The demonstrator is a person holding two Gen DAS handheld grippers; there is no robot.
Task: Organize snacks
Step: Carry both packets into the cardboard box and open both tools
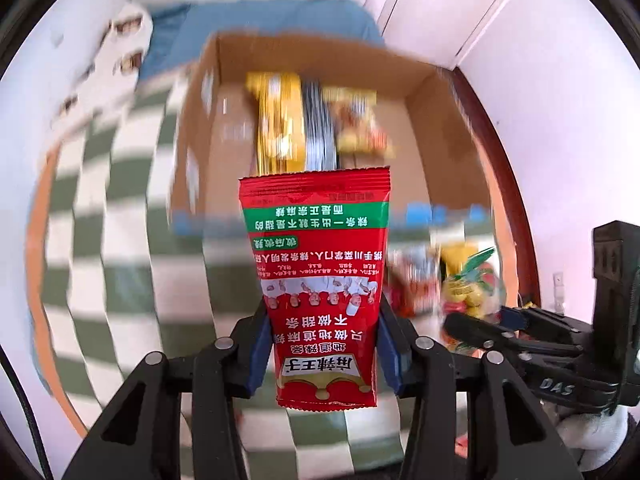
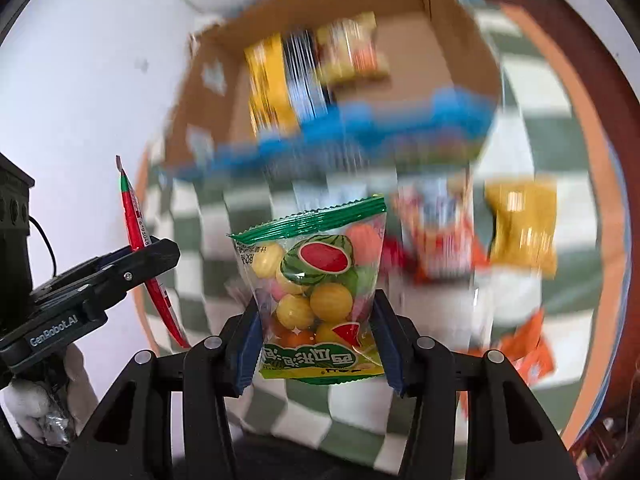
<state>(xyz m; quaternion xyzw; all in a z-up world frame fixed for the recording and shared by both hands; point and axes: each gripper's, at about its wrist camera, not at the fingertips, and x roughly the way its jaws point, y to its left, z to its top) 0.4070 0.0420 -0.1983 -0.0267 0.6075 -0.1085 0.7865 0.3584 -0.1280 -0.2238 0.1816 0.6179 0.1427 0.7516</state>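
My left gripper (image 1: 322, 344) is shut on a red snack packet (image 1: 318, 280) with a green band, held upright above the checked cloth. My right gripper (image 2: 316, 344) is shut on a clear bag of fruit-shaped candy (image 2: 316, 280) with a green top seal. An open cardboard box (image 1: 424, 128) lies ahead with yellow, striped and orange packets (image 1: 280, 124) inside; it also shows in the right wrist view (image 2: 452, 40). The right gripper with its candy bag (image 1: 472, 284) shows at right in the left wrist view. The left gripper with the red packet (image 2: 138, 240) edge-on shows at left in the right wrist view.
A green-and-white checked cloth (image 1: 100, 240) with an orange border covers the table. Loose packets lie on it near the box: a yellow one (image 2: 520, 228), a red-and-white one (image 2: 436, 232) and an orange one (image 2: 528, 352). White walls and a door stand behind.
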